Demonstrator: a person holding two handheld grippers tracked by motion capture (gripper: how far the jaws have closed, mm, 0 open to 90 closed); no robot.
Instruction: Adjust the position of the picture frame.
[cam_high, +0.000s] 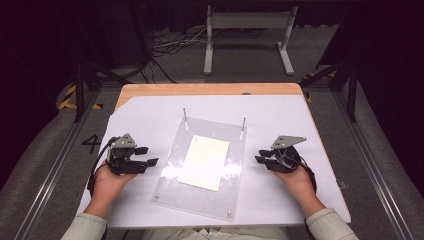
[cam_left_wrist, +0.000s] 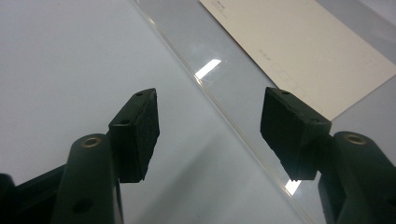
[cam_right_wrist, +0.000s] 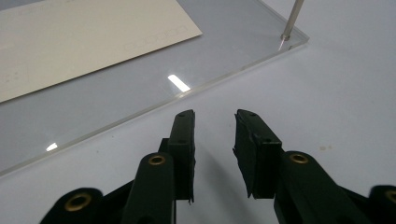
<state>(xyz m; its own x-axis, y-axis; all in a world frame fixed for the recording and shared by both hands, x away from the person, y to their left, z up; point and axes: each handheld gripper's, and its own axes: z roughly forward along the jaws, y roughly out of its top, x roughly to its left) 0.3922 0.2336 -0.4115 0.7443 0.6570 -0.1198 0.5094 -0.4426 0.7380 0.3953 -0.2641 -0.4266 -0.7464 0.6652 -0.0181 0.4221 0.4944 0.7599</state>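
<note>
Left gripper (cam_high: 148, 156), jaws spread wide and holding nothing, straddles the near edge of a clear acrylic plate (cam_high: 172, 150). Right gripper (cam_high: 260, 156), jaws narrowly parted and empty, rests just beside the plate's opposite edge. Between both grippers, a cream paper sheet (cam_high: 206, 161) lies flat on the plate.

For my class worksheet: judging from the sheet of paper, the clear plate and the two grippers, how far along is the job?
Done: the paper lies flat on the clear plate, between its two upright pins.
In hand: nothing; the left gripper and right gripper sit open beside the plate.
Left: any handling of the paper; which is not shown.
</note>
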